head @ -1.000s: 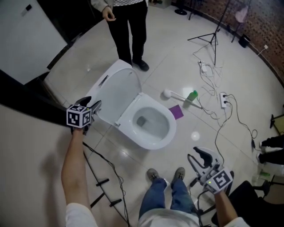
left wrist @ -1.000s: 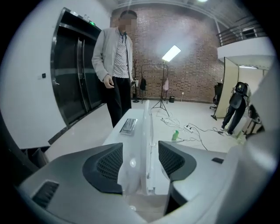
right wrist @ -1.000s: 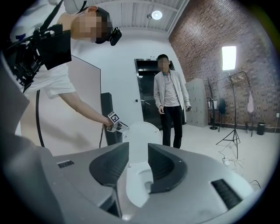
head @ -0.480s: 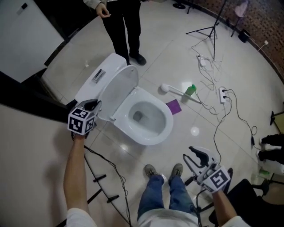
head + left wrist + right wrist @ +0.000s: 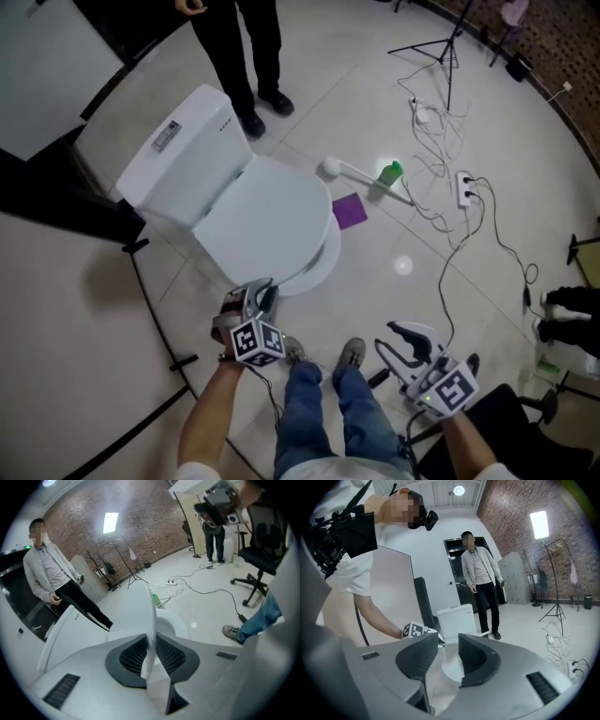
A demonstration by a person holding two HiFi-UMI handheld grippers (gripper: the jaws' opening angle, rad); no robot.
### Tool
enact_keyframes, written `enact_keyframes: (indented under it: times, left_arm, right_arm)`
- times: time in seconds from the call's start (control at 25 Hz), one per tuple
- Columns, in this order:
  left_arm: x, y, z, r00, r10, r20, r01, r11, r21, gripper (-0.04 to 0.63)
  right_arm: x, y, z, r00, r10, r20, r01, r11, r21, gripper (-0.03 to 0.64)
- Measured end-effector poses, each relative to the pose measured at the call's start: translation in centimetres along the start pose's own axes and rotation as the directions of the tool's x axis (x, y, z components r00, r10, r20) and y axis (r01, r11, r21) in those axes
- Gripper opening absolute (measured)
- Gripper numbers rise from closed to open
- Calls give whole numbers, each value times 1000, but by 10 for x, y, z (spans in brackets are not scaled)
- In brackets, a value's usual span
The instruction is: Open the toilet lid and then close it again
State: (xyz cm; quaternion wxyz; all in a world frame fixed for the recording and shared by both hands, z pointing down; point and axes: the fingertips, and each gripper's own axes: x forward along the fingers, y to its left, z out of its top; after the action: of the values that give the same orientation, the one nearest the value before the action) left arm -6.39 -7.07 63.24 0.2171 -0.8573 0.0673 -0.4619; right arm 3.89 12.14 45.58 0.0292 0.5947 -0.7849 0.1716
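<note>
The toilet lid [image 5: 258, 220] lay flat over the bowl [image 5: 324, 266] in the head view; only the left gripper view showed the left gripper [image 5: 150, 644] pinching its front rim, jaws just easing wider. The right gripper [image 5: 403, 342] hung open-jawed and empty, well clear.

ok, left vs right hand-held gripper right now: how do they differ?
Grip: the left hand-held gripper holds the toilet lid by its edge, jaws just eased open slightly with the edge between them; the right hand-held gripper has jaws apart on nothing.
Place: left is at the lowered lid's front; right hangs clear of the toilet, beside the person's shoes.
Shared: each carries a marker cube.
</note>
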Motion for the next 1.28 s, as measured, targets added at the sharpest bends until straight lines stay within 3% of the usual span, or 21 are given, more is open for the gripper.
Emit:
enact_keyframes:
  times: [0.32,0.52,0.72,0.84,0.92,1.0,1.16,1.28]
  left_arm:
    - [104,-103,-48,982,-124,-144,136,987,81,87]
    - [151,-132,-76,955,-210,-209,210,977,-21,92]
    - [155,-135,-73,950,-271,-153,252,959,-130,100]
    - [142,-129,-51,958,-283,-48,267,941,-210,100]
    - [122,-119,-20,963,-260,69,269,926,-266,99]
    - [95,-104,15,952,-226,205,286,895,-343,99]
    - [25,-60,82,889,-98,448,327,820,-470,98]
    - [-35,-26,125,825,-8,565,329,819,-470,98]
  right_arm:
    - [-28,-36,-78,997,-11,-73,13,999,37,129]
    - [-29,-44,-110,995,-6,-103,10,999,36,129]
    - [-31,-51,-125,993,-11,-120,17,999,48,129]
    - [-30,-55,-121,993,-18,-114,22,999,34,129]
    - [-29,-59,-113,993,-27,-112,30,999,22,129]
    - [-28,-64,-103,993,-37,-112,38,999,3,129]
    - [-28,-72,-64,996,-62,-67,59,997,-40,129]
    - [-31,-72,-26,997,-72,-22,70,994,-79,129]
